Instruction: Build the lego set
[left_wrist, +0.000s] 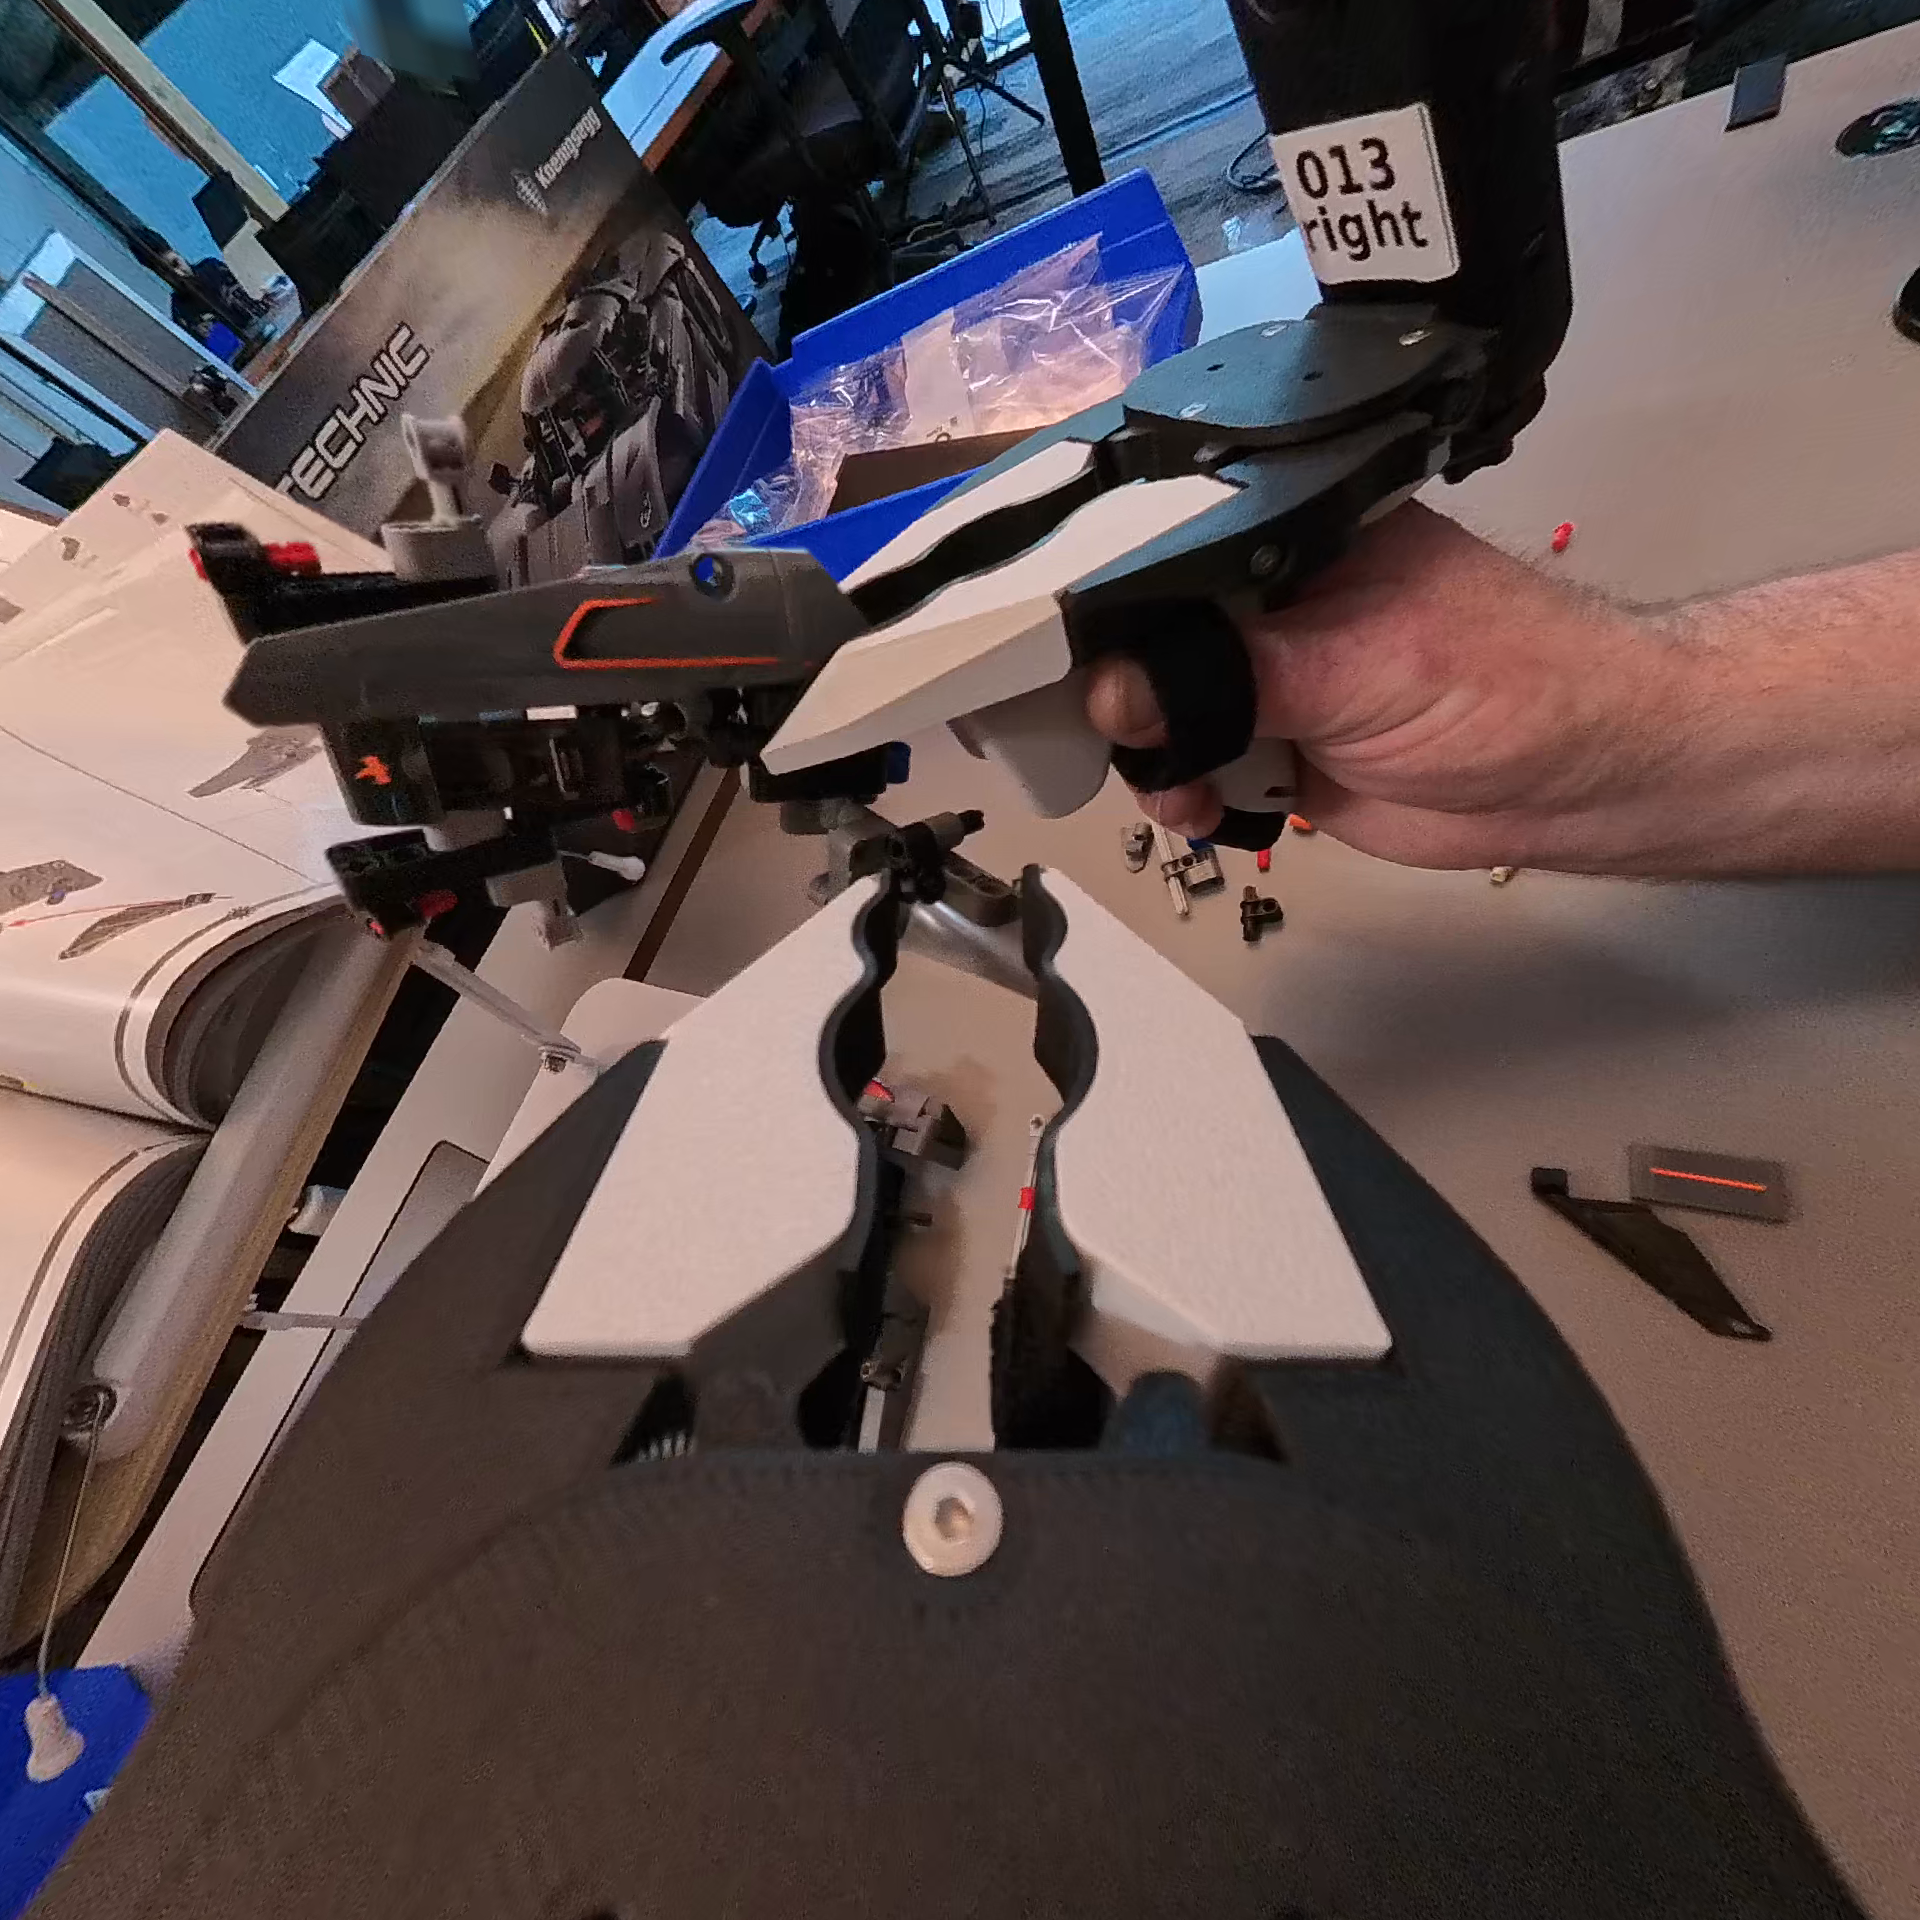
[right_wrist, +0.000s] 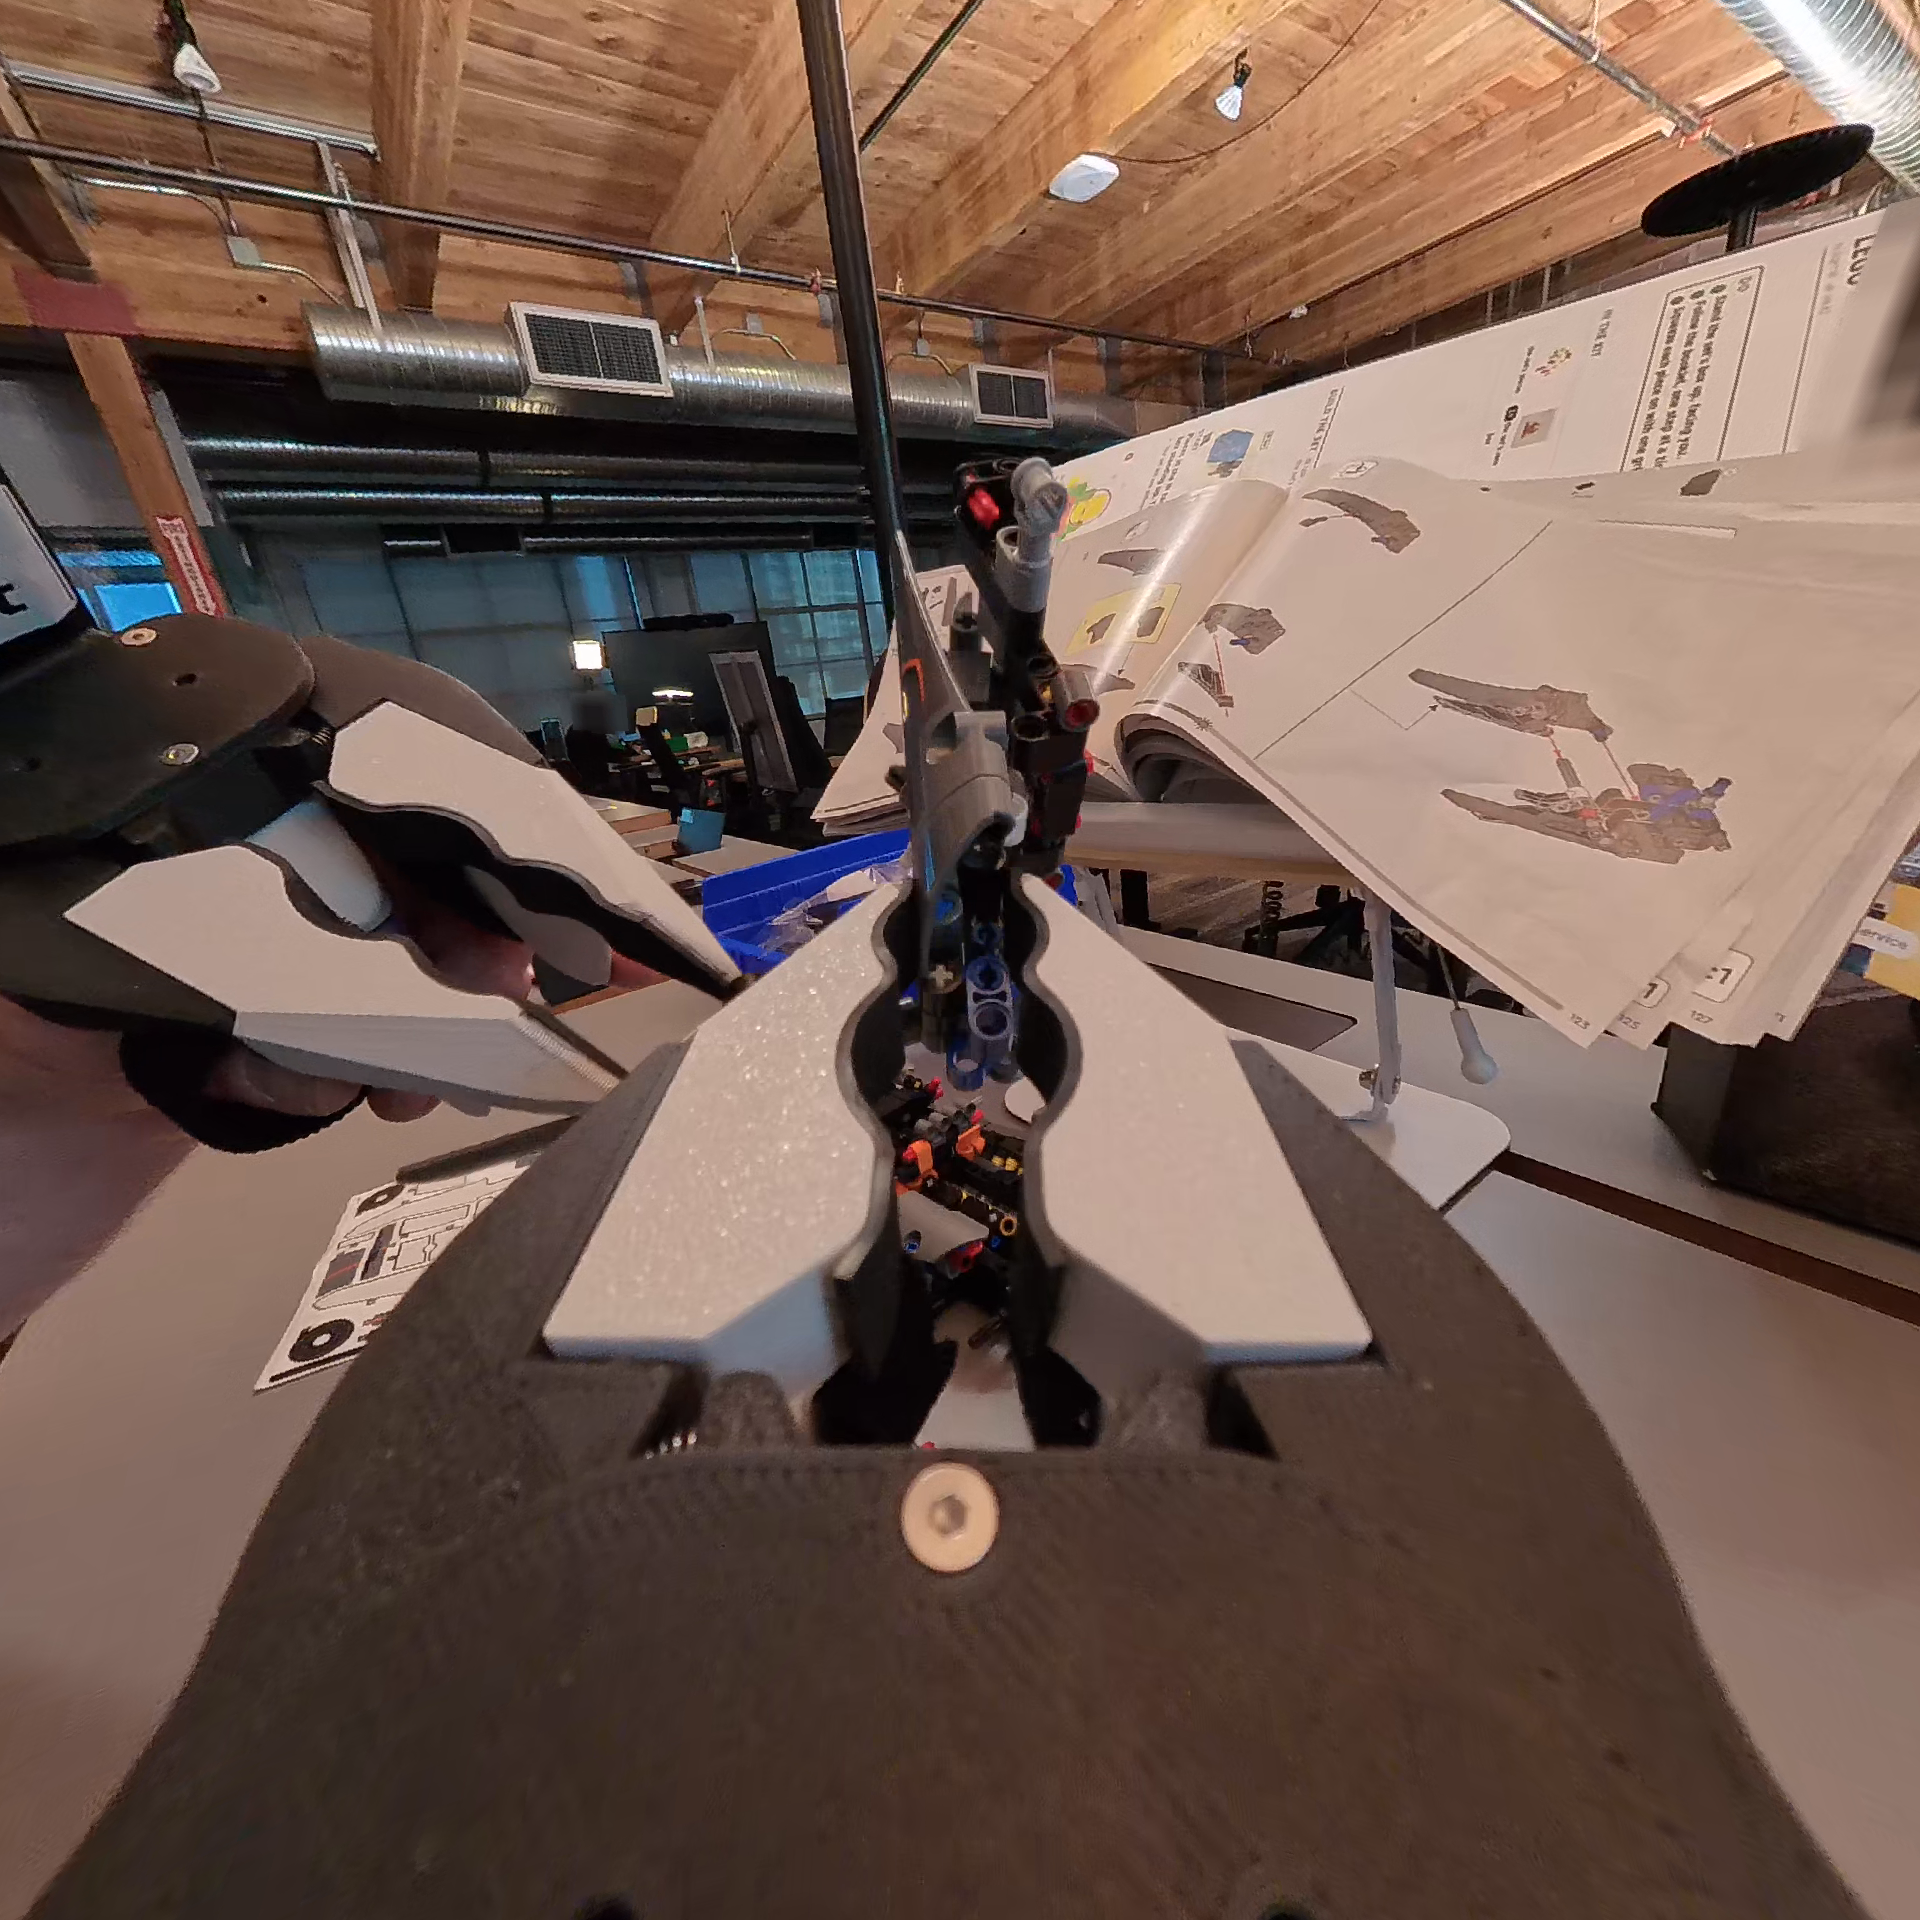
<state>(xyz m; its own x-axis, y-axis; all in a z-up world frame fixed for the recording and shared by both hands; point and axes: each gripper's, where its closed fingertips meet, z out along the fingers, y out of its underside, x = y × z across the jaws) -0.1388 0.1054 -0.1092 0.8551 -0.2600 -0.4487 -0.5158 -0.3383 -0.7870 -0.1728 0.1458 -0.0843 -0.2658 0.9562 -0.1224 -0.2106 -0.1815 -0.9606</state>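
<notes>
My right gripper (left_wrist: 821, 675), held by a hand (left_wrist: 1455, 727), comes in from the right and is shut on a dark grey Lego model (left_wrist: 520, 644) with an orange line, holding it above the table. In the right wrist view the model (right_wrist: 977, 769) stands up between my right gripper's (right_wrist: 961, 904) fingers. My left gripper (left_wrist: 956, 883) sits just below it, its tips closed around a small grey and black part (left_wrist: 914, 847) under the model. The left gripper (right_wrist: 675, 1029) also shows at the left of the right wrist view.
An open instruction booklet (left_wrist: 125, 831) (right_wrist: 1455, 675) rests on a stand at the left. Behind it are the set box (left_wrist: 468, 312) and a blue bin (left_wrist: 1143, 208) of plastic bags. Loose pieces (left_wrist: 1195, 862), a dark panel (left_wrist: 1652, 1257) and a sticker sheet (right_wrist: 384, 1257) lie on the table. The grippers' ends are close to 6 cm from one another. The dark panel (left_wrist: 1652, 1257) is about 20 cm from my left fingertips and 25 cm from my right.
</notes>
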